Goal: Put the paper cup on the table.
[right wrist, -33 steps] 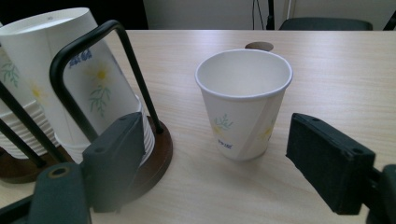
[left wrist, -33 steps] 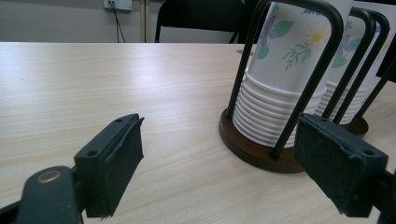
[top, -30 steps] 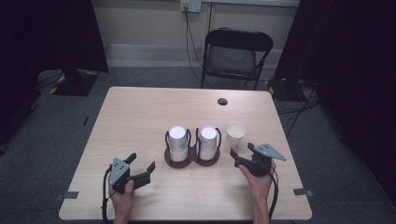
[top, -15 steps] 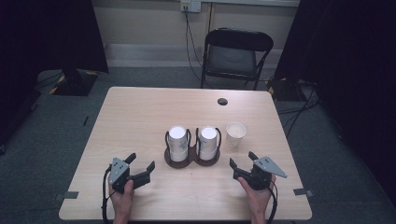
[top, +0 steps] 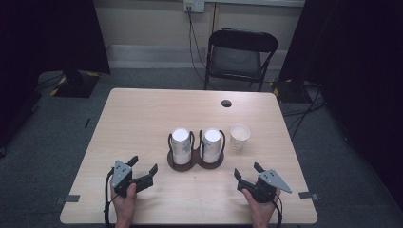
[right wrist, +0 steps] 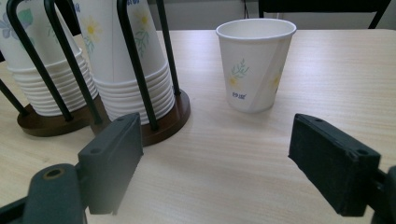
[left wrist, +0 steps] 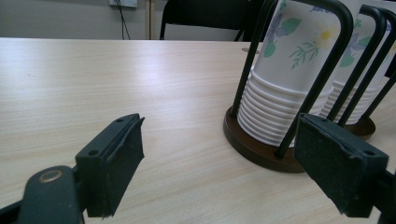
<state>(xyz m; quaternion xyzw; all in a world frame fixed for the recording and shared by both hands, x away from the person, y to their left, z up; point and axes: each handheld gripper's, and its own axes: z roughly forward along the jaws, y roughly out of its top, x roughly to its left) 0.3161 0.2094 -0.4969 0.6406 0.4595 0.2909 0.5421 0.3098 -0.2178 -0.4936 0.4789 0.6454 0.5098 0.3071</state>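
on worktop [top: 142,118] near edge: right claw [top: 248,173] at 5 o'clock, released, jaws just widened, nothing between; paper cup [top: 239,137] upright at 11 o'clock from it, just beside cup rack [top: 195,160]. left claw [top: 142,167] at 7 o'clock, released, empty.

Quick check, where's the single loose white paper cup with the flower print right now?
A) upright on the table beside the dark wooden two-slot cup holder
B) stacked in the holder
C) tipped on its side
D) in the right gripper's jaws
A: the single white paper cup with the flower print stands upright, mouth up, on the light wooden table beside the dark wooden two-slot cup holder, clear of the right gripper and its open jaws.
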